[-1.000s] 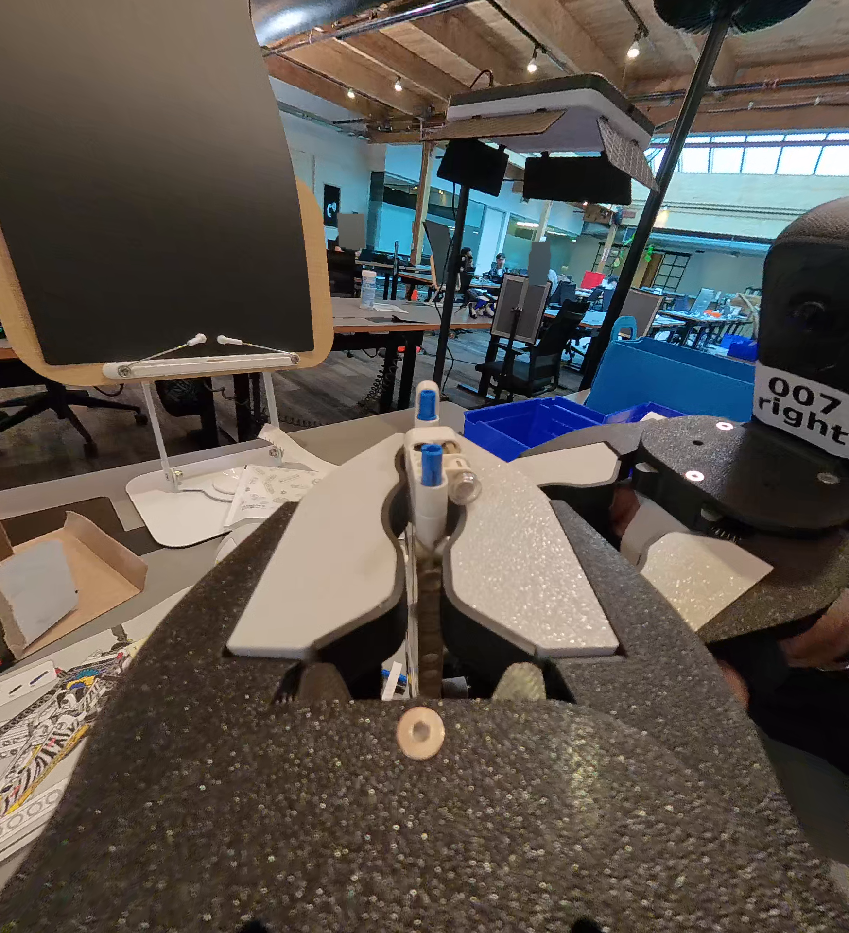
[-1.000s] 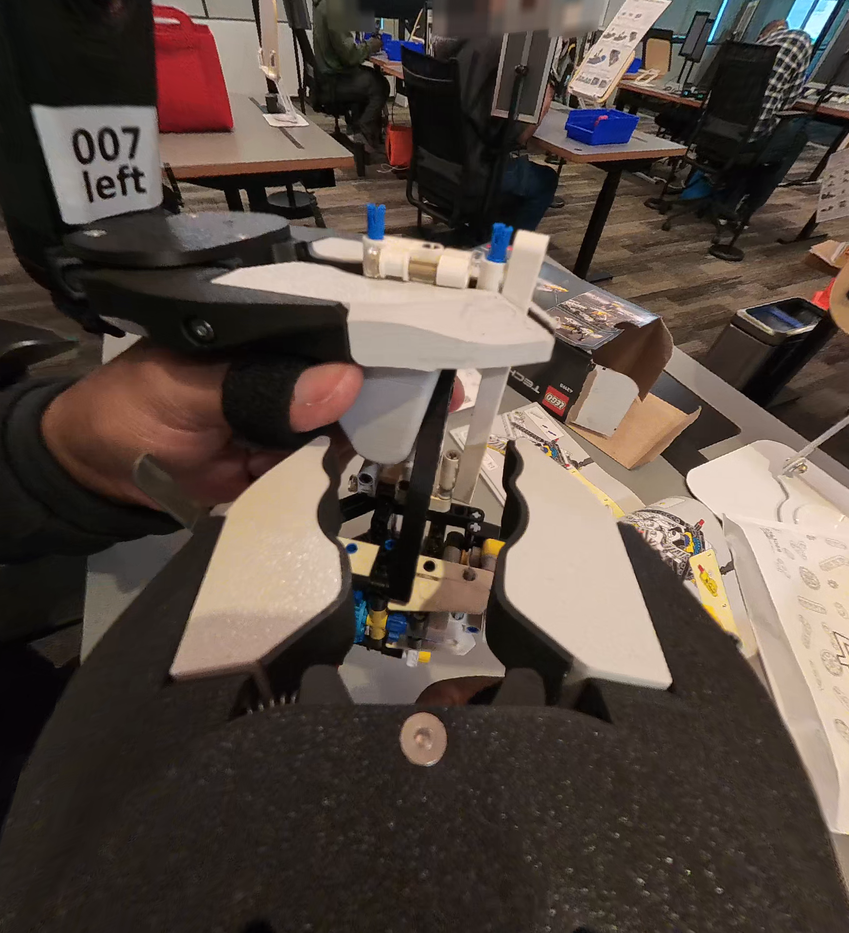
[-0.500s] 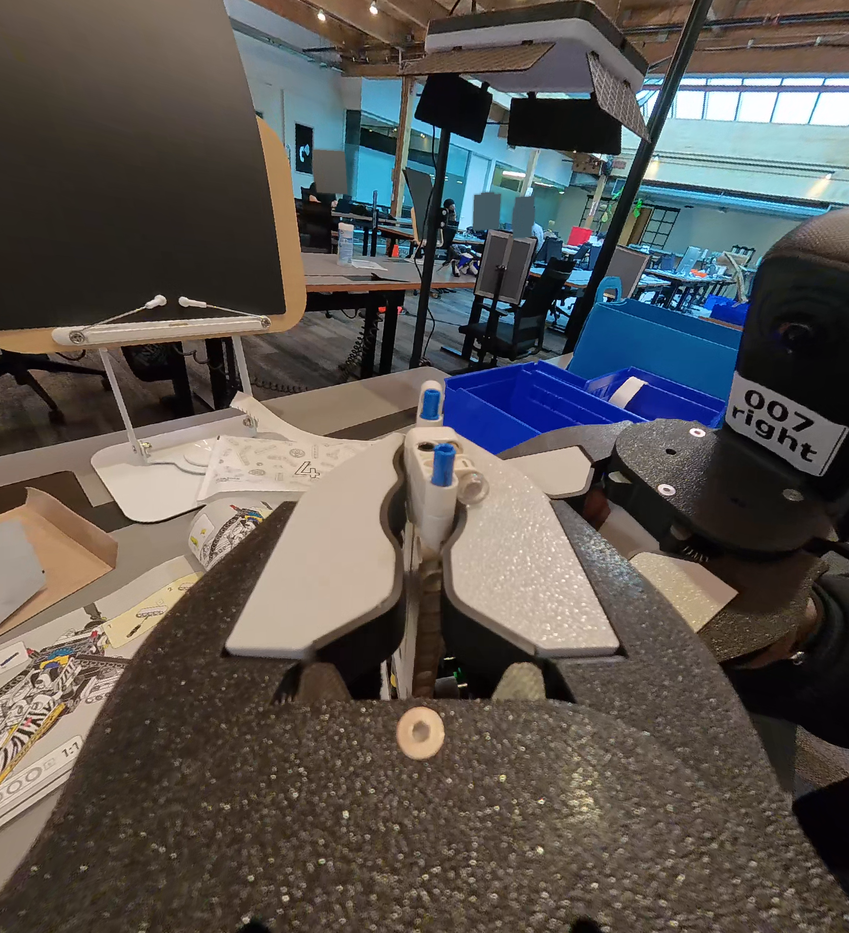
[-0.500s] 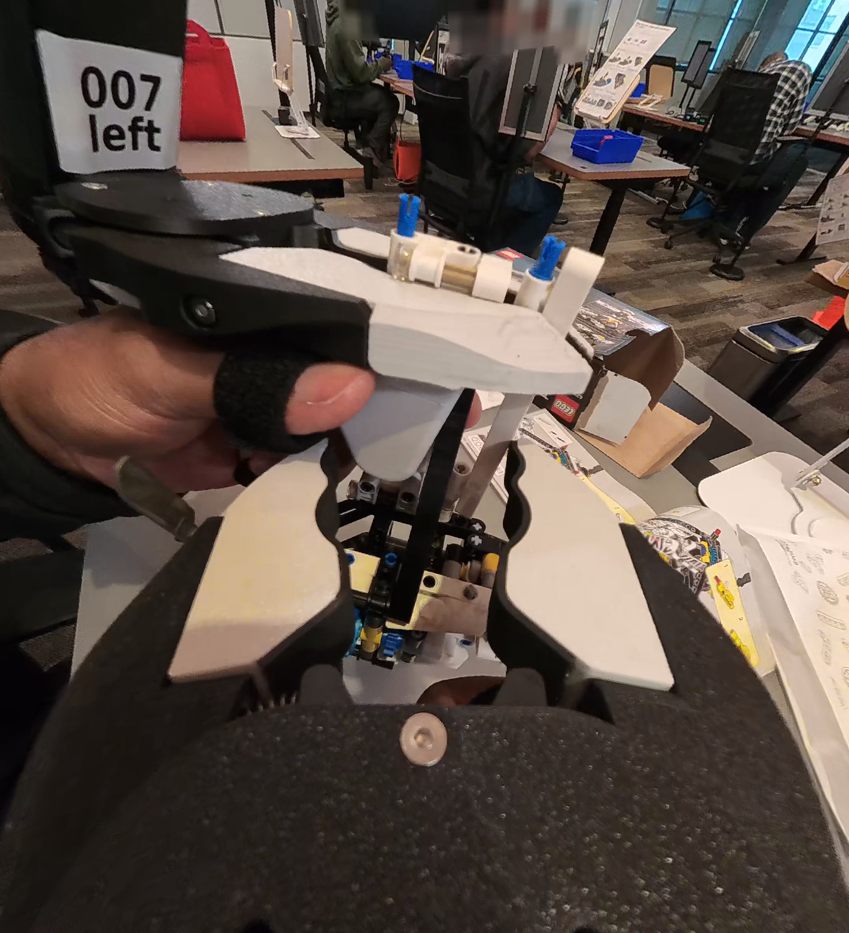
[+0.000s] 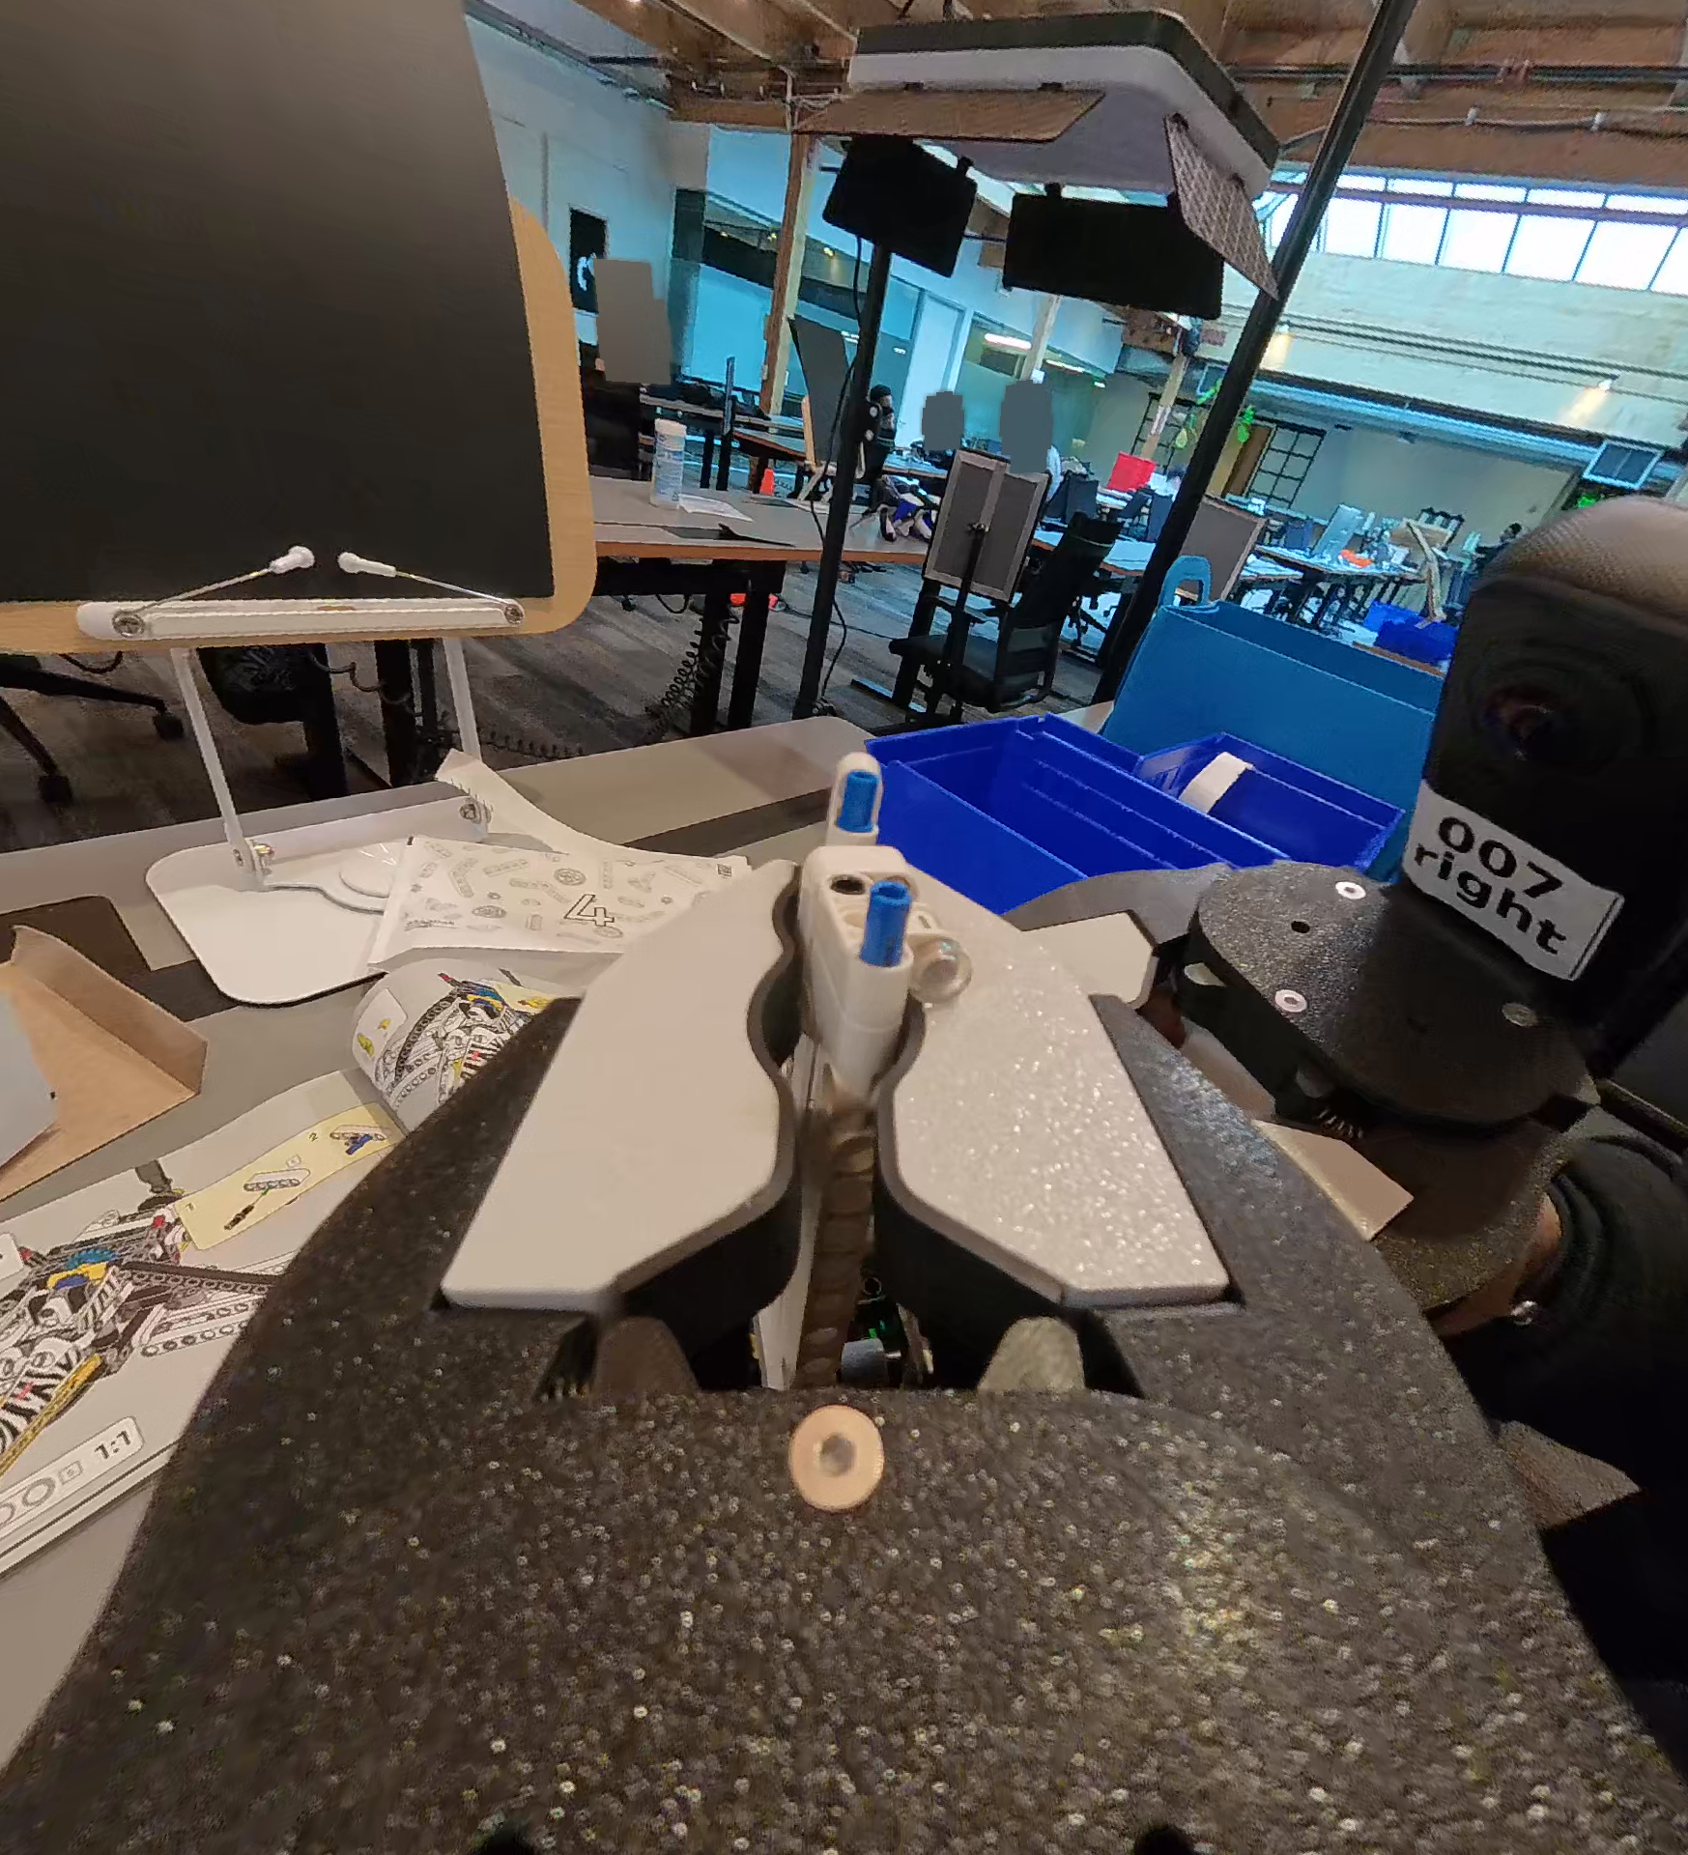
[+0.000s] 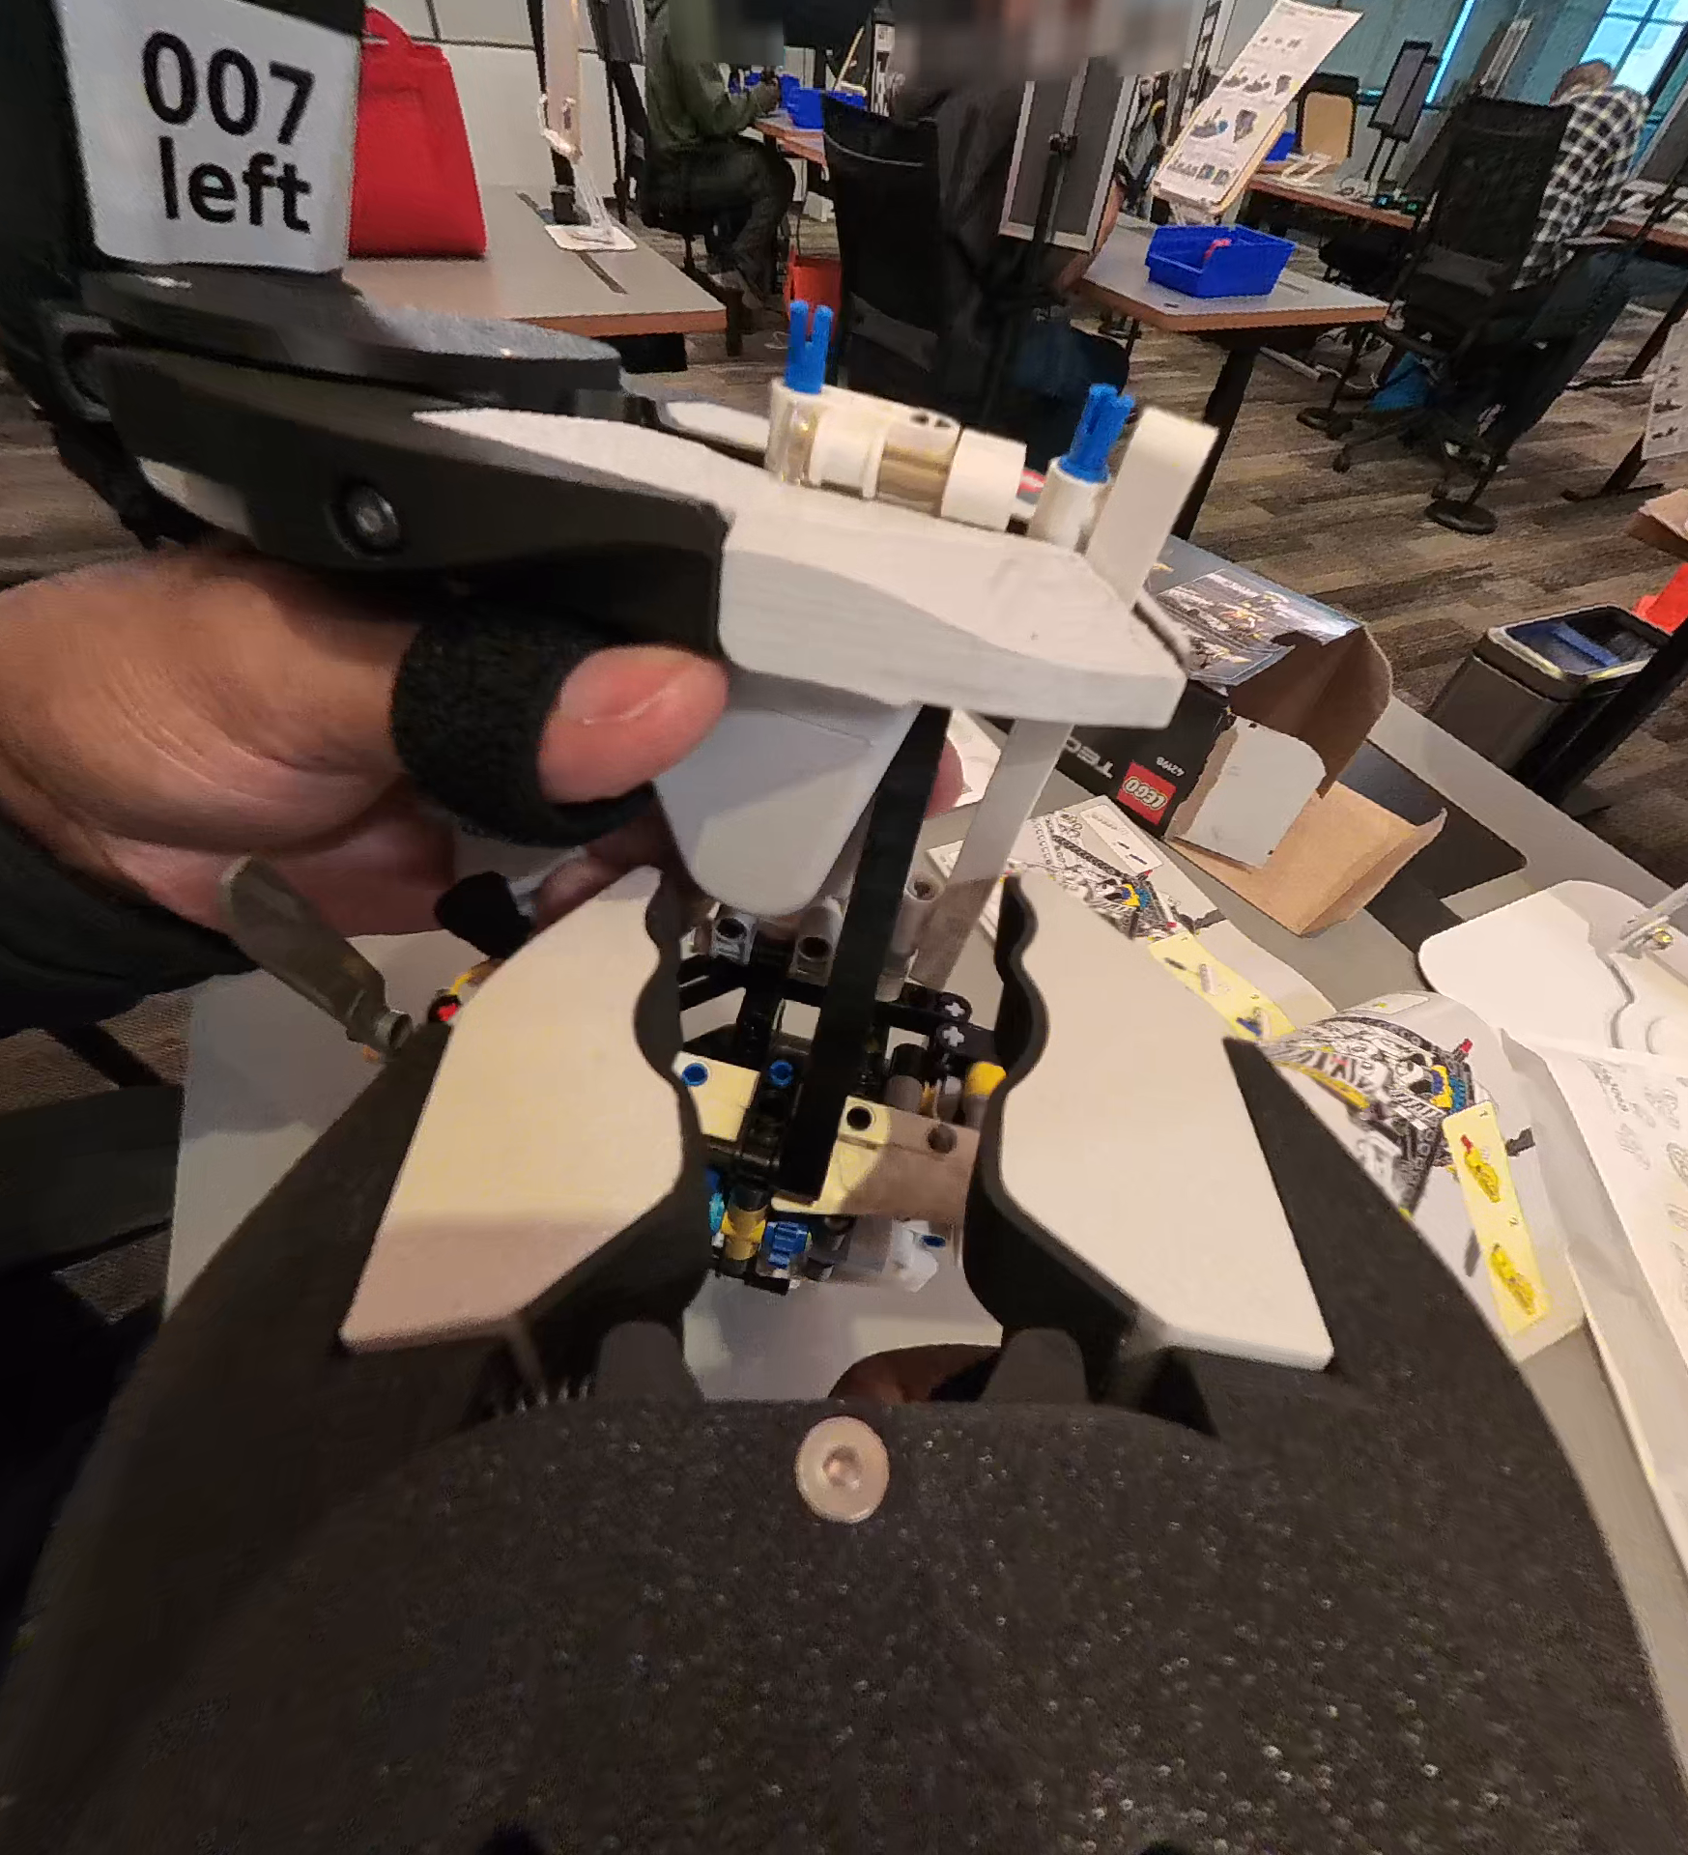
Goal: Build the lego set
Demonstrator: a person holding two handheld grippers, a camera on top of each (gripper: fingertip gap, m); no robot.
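Here, the left gripper (image 5: 845, 989) is seen narrowed almost shut, its pads pressed on a white brick piece with blue pins (image 5: 865, 949). Only the right wrist view shows that this piece (image 6: 905, 457) tops slender black and white beams running down to a larger brick assembly (image 6: 819, 1114), which is held between the widely spread fingers (image 6: 538, 1134) of the right gripper (image 6: 834, 989). The blue bins (image 5: 1101, 803) and the stand with a dark board (image 5: 217, 301) are shown by the left view alone; the opened cardboard box (image 6: 1301, 793) is seen more fully in the right.
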